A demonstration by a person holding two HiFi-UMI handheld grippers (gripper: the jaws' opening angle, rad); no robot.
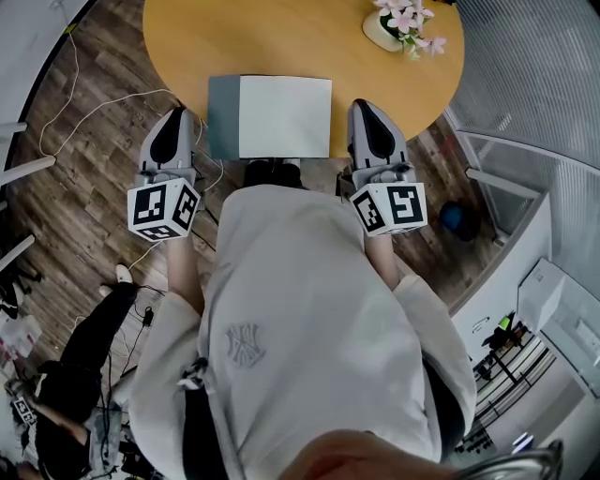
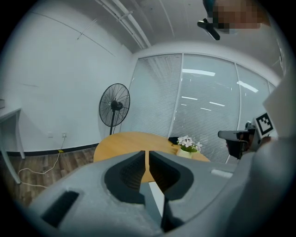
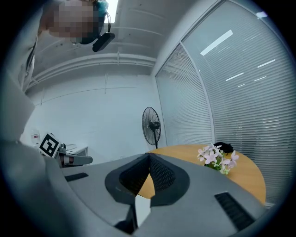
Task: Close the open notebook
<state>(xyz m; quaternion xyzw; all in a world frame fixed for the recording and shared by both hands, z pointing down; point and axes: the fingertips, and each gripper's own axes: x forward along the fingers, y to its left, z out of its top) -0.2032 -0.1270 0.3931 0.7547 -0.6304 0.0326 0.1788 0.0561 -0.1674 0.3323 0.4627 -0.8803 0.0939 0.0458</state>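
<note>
While both tongs sit pressed together, empty: left tongs (image 1: 176, 117) and right tongs (image 1: 367, 106) point near level at tabletop (image 1: 281, 37), flanking one notebook (image 1: 281, 116) lying white face up at near edge. One flower pot (image 1: 394, 26) far right.

Notebook (image 2: 157, 201) mostly hidden behind left gripper (image 2: 147, 157); flowers (image 1: 405, 21) seemingly cropped.

We find little to read; the person's pale top (image 1: 309, 281) bears a small monogram (image 1: 246, 345), seemingly an interlocked N and Y; the cube (image 1: 163, 210) on the left gripper (image 1: 177, 114) and the cube (image 1: 389, 207) on the right gripper (image 1: 364, 105) carry black-and-white square markers, patterns only.
</note>
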